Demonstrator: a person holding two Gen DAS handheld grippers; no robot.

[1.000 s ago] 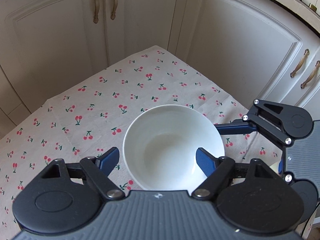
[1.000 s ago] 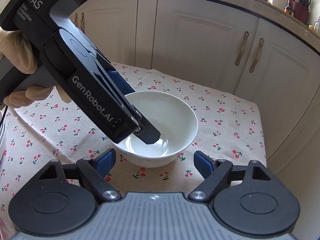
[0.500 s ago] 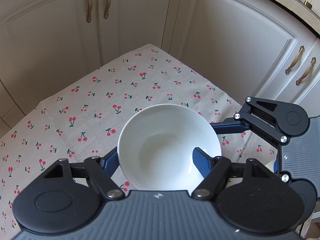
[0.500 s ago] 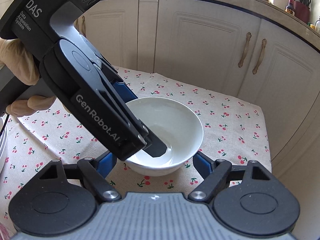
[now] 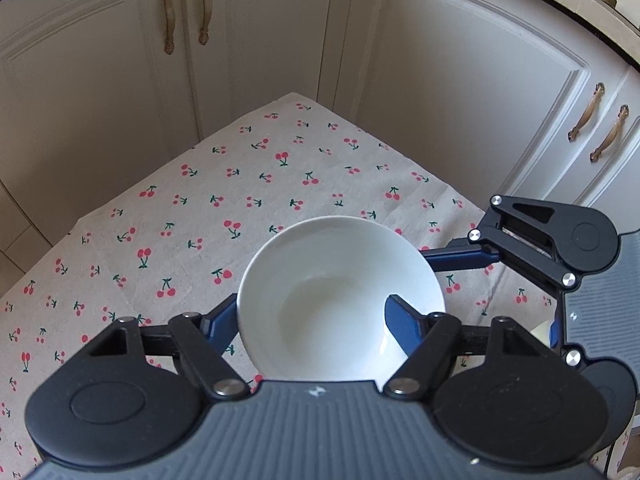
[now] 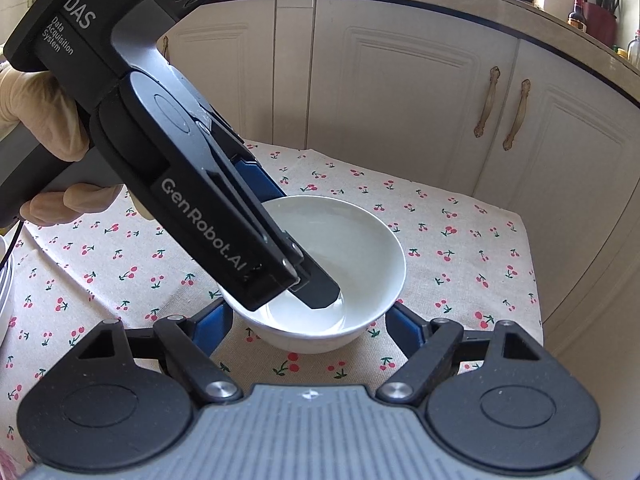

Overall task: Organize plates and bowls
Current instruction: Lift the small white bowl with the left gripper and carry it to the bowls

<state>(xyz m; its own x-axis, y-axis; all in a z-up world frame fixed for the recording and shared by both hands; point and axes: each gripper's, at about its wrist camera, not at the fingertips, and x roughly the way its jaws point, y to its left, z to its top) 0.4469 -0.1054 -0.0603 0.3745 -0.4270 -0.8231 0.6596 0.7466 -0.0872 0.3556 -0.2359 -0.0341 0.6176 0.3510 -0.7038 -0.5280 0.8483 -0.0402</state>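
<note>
Kitchen corner, cream cabinet doors with brass handles behind a table under a cherry-print cloth. Left gripper straddles the wall of a plain white ceramic bowl: one blue finger outside the near-left wall, the other inside the cavity, closed down onto the wall, so it grips the bowl. Bowl sits directly ahead of the tool, seemingly resting on the cloth. Right gripper is about half open, fingers flanking the bowl's base on both sides; contact unclear, so no hold there.

Risks: a one-wall pinch on glazed ceramic can slip or tip on lift; the right fingers may snag the cloth.

Right wrist view alone shows the gloved hand, the inner finger reaching the bowl floor, and a plate stack edge far left. Left view shows the outer finger's seat.
</note>
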